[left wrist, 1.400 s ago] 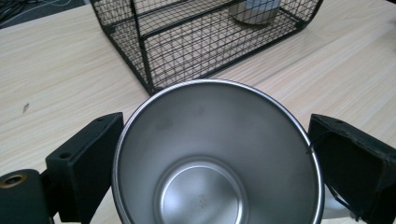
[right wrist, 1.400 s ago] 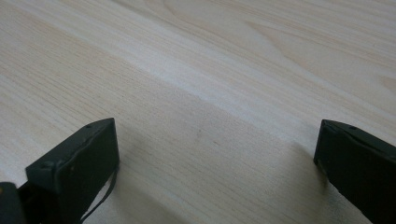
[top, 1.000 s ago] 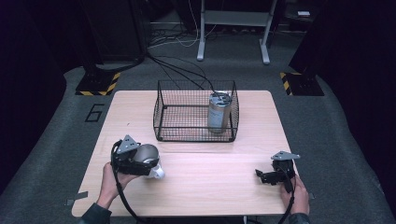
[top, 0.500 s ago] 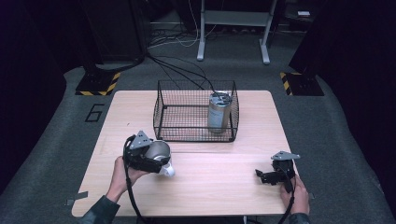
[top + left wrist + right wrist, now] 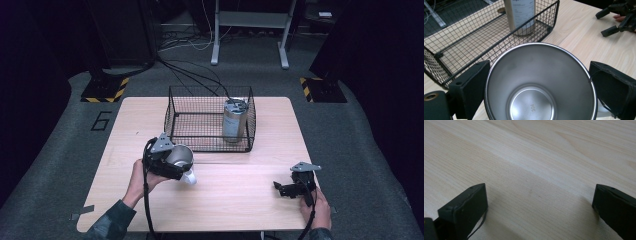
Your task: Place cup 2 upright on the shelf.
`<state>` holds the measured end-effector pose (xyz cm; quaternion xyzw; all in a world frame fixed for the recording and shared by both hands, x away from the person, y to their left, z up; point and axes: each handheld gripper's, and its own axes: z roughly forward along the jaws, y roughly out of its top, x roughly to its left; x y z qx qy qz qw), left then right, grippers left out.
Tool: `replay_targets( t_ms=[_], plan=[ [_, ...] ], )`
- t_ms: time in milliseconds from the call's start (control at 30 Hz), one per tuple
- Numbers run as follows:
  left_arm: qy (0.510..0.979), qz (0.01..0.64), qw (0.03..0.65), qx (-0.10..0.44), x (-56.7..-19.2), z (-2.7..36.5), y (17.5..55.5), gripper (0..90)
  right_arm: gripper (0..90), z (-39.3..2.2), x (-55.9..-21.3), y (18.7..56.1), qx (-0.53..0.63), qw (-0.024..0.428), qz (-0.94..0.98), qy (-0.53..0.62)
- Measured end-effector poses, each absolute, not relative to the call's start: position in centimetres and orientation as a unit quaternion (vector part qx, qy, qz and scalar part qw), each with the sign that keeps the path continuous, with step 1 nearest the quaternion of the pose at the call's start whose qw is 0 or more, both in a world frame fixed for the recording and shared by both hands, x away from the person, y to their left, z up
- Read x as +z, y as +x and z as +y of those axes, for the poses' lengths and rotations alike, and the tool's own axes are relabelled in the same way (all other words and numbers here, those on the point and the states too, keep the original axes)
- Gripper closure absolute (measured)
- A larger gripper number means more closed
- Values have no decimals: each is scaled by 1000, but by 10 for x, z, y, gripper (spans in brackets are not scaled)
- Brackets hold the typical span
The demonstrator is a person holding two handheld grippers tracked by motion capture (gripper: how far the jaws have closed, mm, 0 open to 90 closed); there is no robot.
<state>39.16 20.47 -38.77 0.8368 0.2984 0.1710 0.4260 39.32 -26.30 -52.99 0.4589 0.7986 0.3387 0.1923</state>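
Observation:
My left gripper (image 5: 170, 164) is shut on a steel cup (image 5: 180, 155), held tilted just above the table in front of the wire basket (image 5: 200, 142). In the left gripper view the empty cup (image 5: 534, 75) opens toward the camera, with both black jaws pressed on its sides. A white part (image 5: 189, 177) sticks out beneath it. A metal bottle (image 5: 234, 120) stands upright in the basket's right half and appears again past the mesh (image 5: 520, 12). At the table's front right my right gripper (image 5: 286, 189) rests open, and bare wood lies between its jaws (image 5: 540, 200).
The light wooden table (image 5: 235, 200) has open surface between the two grippers. Dark floor surrounds it, with cables and a metal stand behind the basket. The other gripper (image 5: 617, 18) and a hand appear at the top right of the left gripper view.
My left gripper has carried the cup to the right and a little forward, closer to the basket's front. The right gripper has stayed in place.

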Motion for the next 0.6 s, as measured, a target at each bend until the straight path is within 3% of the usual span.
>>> replay_targets(
  t_ms=[600],
  plan=[
    [829, 292, 444, 173, -356, 197, 411, 65, 0, -263, -530, 393, 338, 193, 799, 459]
  ],
)
